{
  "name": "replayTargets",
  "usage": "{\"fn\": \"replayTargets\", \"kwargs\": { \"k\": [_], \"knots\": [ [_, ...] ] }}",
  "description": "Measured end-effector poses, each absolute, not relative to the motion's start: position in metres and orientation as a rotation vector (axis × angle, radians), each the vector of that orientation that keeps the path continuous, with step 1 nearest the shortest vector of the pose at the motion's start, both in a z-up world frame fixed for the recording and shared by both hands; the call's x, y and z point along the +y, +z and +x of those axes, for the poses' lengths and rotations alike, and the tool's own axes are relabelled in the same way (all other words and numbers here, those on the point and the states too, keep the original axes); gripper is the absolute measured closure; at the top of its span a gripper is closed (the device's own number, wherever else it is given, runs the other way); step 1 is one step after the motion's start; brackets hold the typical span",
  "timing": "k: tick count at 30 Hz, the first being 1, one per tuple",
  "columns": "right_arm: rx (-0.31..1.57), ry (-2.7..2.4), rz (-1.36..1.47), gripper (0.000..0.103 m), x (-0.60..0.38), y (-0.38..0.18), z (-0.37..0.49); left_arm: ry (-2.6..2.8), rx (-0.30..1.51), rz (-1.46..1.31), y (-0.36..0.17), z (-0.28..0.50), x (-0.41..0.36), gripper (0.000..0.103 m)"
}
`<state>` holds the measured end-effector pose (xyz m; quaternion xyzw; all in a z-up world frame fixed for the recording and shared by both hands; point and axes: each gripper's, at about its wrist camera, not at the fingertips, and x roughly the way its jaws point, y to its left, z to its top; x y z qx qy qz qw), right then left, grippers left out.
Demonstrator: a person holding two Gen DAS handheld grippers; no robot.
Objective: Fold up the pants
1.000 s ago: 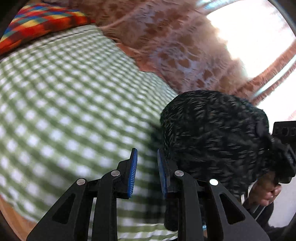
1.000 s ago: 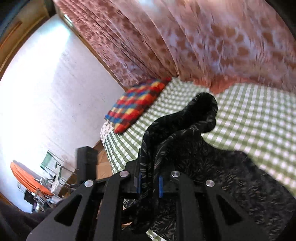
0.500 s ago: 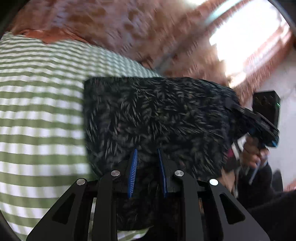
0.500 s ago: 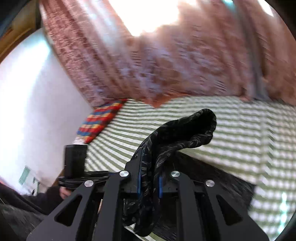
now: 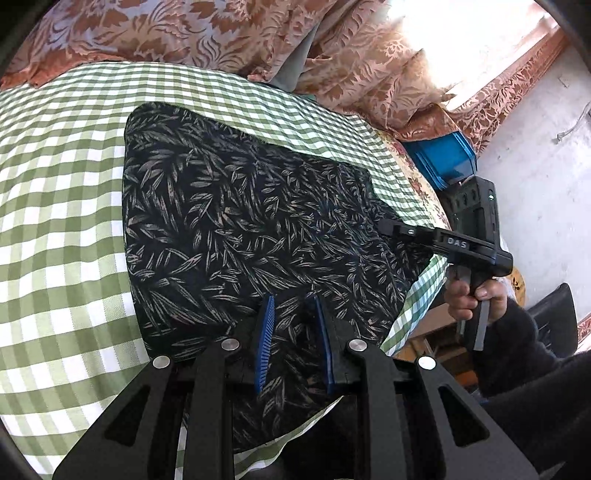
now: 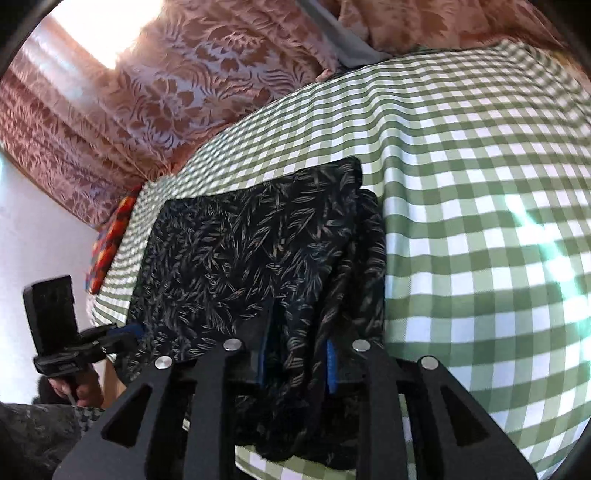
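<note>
The dark leaf-print pants (image 5: 229, 221) lie folded in a flat block on the green checked bed sheet (image 5: 55, 184). My left gripper (image 5: 293, 321) sits low over their near edge, its blue pads a narrow gap apart, with cloth showing in the gap but not squeezed. My right gripper (image 6: 297, 354) is at the pants' (image 6: 251, 251) other near corner. Its jaws are opening, and a bunched fold of cloth still lies loosely between the pads. In the left wrist view the right gripper (image 5: 384, 224) touches the pants' right edge, held by a hand (image 5: 469, 295).
Patterned brown curtains (image 5: 184, 29) hang behind the bed. A blue box (image 5: 443, 162) stands beyond the bed's right side. A bright multicoloured pillow (image 6: 110, 243) lies at the bed's far left end. The checked sheet (image 6: 480, 221) stretches wide to the right of the pants.
The right gripper brought the lifted fold of pants down onto the bed and its pads have spread apart. The left gripper swung from bare sheet to the pants' near edge.
</note>
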<state>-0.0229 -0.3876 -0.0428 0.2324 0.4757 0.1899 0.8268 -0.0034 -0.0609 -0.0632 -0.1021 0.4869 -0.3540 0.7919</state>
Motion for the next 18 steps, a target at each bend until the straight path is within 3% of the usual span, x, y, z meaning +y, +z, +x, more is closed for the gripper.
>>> {"fn": "replayTargets", "kwargs": {
  "k": [7, 9, 12, 13, 14, 15, 18],
  "knots": [
    [0.961, 0.390, 0.545, 0.075, -0.405, -0.015, -0.053, -0.746, 0.967, -0.237, -0.046, -0.007, -0.047, 0.083],
    [0.974, 0.392, 0.534, 0.065, -0.399, -0.012, -0.061, -0.731, 0.949, -0.219, -0.042, -0.009, -0.045, 0.083],
    [1.011, 0.381, 0.494, 0.064, -0.385, -0.015, -0.070, -0.718, 0.920, -0.161, -0.036, -0.014, -0.045, 0.083],
    [1.021, 0.364, 0.473, 0.065, -0.382, -0.017, -0.071, -0.724, 0.909, -0.134, -0.035, -0.017, -0.047, 0.083],
    [1.043, 0.333, 0.435, 0.080, -0.379, -0.019, -0.072, -0.736, 0.905, -0.108, -0.034, -0.021, -0.050, 0.083],
    [1.059, 0.321, 0.417, 0.087, -0.378, -0.021, -0.073, -0.743, 0.906, -0.073, -0.036, -0.024, -0.053, 0.083],
    [1.087, 0.289, 0.326, 0.087, -0.372, -0.033, -0.078, -0.716, 0.969, 0.048, -0.059, -0.032, -0.064, 0.083]
  ]
}}
